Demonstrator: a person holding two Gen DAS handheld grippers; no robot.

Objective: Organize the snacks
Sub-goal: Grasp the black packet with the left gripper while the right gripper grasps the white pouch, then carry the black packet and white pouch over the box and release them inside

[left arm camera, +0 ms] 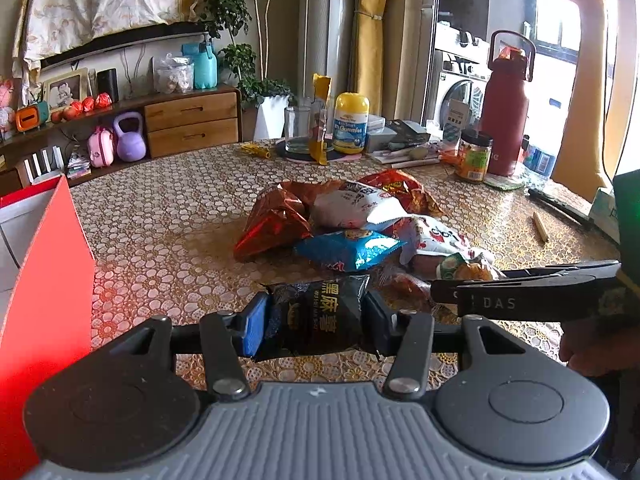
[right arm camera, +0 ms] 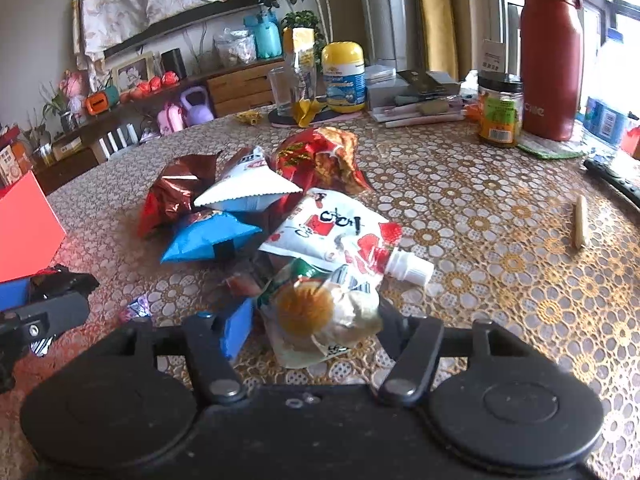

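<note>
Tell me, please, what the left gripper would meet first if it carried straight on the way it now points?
Most likely the blue snack bag at the near edge of the pile, straight beyond the black packet clamped in the left gripper. Depth is hard to judge through the fisheye.

Red box (left arm camera: 44, 280): cut off by left wrist view's edge at 9 o'clock, top and base unseen. Person's hand (left arm camera: 592, 350) at 3 o'clock: dark, partly out of frame. Small purple wrapper (right arm camera: 138, 308): print unreadable. Clear packet (right arm camera: 320, 312) hides the right gripper's (right arm camera: 316, 322) far pad; contact there can't be judged. Black packet (left arm camera: 316, 316): lower end hidden behind gripper body.
</note>
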